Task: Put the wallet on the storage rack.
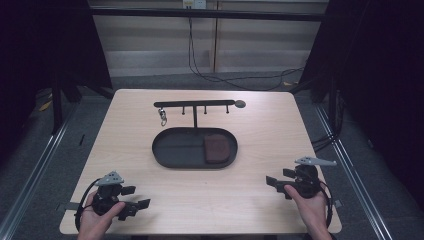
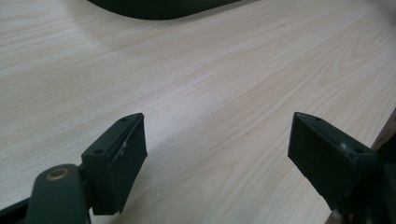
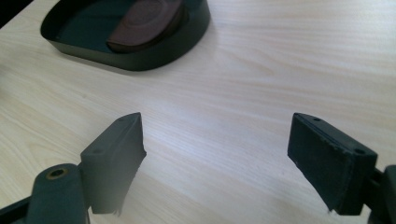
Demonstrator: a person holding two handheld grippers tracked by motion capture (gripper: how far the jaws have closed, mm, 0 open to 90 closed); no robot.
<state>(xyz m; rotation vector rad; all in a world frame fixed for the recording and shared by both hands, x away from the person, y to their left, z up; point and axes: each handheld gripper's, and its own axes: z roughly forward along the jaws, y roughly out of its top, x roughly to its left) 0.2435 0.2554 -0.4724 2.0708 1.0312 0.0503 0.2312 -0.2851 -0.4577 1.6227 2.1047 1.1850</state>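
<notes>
A black oval tray [image 1: 175,150] lies in the middle of the wooden table, with a dark brown pad [image 1: 216,148] in its right half. Behind it stands a black hook rack [image 1: 195,104] with a small metal keyring [image 1: 163,118] hanging at its left end. My left gripper [image 1: 136,197] rests open near the table's front left corner, held by a hand. My right gripper [image 1: 278,185] is open near the front right edge, jaws wide apart and pointing toward the tray [image 3: 140,60], where the brown pad [image 3: 144,21] shows. Nothing is between either pair of jaws.
The light wooden table [image 1: 260,135] has bare surface around the tray. A black cable [image 1: 235,80] trails on the floor behind the table. Dark curtains hang at both sides. The tray's edge [image 2: 159,8] shows far ahead of the left gripper [image 2: 217,154].
</notes>
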